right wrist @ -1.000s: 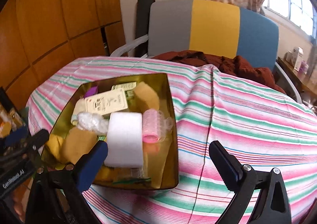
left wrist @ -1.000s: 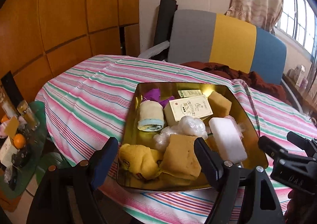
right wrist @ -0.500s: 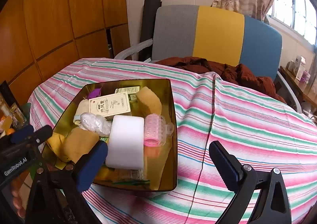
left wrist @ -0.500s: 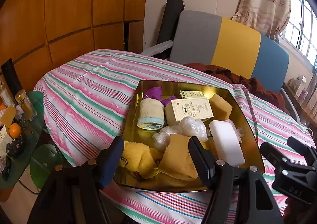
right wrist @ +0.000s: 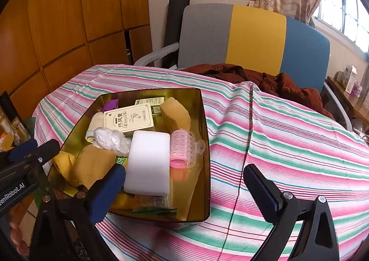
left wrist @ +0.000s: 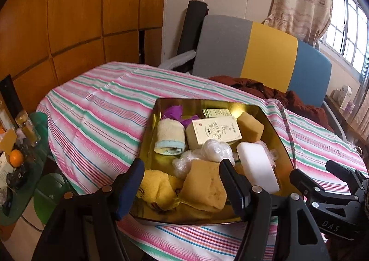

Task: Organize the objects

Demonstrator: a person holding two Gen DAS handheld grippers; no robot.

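My left claw (left wrist: 181,183) hangs spread wide and empty over the near end of the gold tray (left wrist: 147,127) on the striped counter (left wrist: 96,118); between its tips lie a yellow towel (left wrist: 156,189) and a tan sponge (left wrist: 205,187); my right claw (left wrist: 318,180) shows at the right. From the right wrist, my right claw (right wrist: 184,179) gapes empty, one tip over the tray, near the white block (right wrist: 148,159) and pink roller (right wrist: 182,148).

tray (right wrist: 205,122) sits on table (right wrist: 288,145), left of centre. in tray: box (right wrist: 129,118) at back, sponge (right wrist: 147,159) in front, curler (right wrist: 182,148) right of sponge. chair (right wrist: 253,37) behind table.
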